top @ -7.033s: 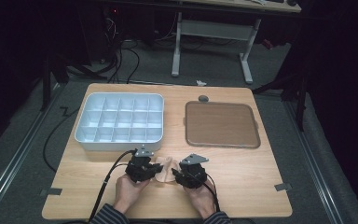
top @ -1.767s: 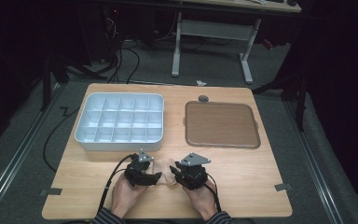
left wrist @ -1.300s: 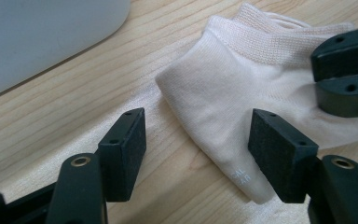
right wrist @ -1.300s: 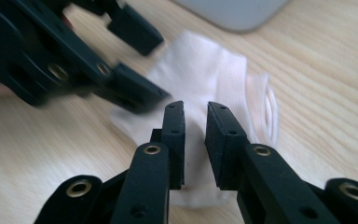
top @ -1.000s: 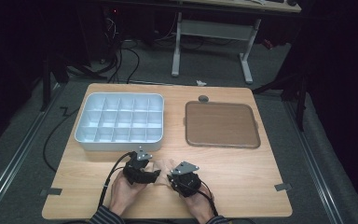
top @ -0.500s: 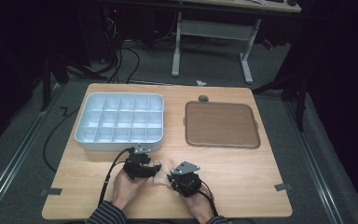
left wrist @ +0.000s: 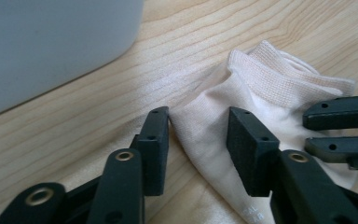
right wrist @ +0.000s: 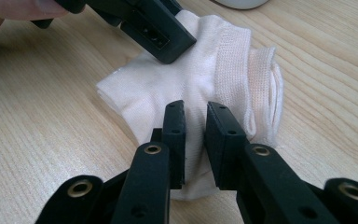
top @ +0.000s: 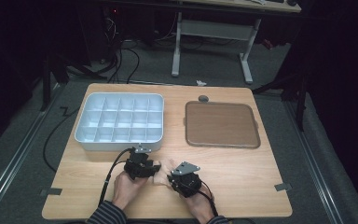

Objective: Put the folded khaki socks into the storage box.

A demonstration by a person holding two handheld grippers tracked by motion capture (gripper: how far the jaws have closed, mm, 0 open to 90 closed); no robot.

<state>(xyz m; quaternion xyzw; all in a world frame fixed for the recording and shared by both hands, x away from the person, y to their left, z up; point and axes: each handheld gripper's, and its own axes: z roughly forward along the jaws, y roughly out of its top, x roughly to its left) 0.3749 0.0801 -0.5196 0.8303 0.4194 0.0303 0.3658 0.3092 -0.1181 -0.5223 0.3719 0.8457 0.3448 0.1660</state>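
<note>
Pale wooden tabletop [top: 242, 168] is carrying a white sock [right wrist: 200, 79], bunched between both tools. Right gripper [right wrist: 196, 116] is pinching a fold; left gripper [left wrist: 198, 128] has just been closing around the edge, pads not yet pressing. Thin fabric could slip free. Ribbed cuff is showing clearly in the right gripper view; the high view is adding a compartment tray [top: 121, 123] beyond the left gripper.

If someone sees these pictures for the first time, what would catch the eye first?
Probably the white sock, bunched on the wooden table near its front edge, between the two hands. The right gripper pinches a fold of it, while the left gripper, whose jaws have just been closing, straddles its other end. Behind lie a pale compartment tray on the left and a brown tray on the right.
</note>
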